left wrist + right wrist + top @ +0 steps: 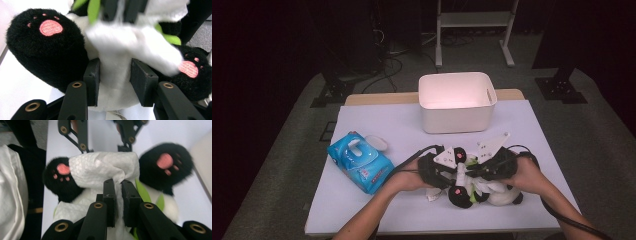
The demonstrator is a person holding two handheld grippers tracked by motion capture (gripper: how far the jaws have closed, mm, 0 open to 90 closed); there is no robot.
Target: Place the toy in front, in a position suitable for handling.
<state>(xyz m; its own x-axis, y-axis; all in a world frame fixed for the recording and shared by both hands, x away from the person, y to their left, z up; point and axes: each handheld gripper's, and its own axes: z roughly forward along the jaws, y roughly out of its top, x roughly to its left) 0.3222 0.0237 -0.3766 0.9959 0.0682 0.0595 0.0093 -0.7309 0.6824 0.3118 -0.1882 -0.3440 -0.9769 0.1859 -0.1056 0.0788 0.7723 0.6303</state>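
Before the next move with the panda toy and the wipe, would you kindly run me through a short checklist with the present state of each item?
1. Left gripper clamped on the plush panda: ok, its pads press the white body from both sides.
2. Right gripper shut on the wet wipe: ok, a fold is pinched between its jaws.
3. Wipe lying on the panda: ok, it drapes across the belly between the two black paws.
4. Panda supported by the table: ok, it rests near the front edge.
5. White bin unobstructed: ok, it stands open behind the toy.
6. Wipes packet lid closed: not ok, its flap stands open.
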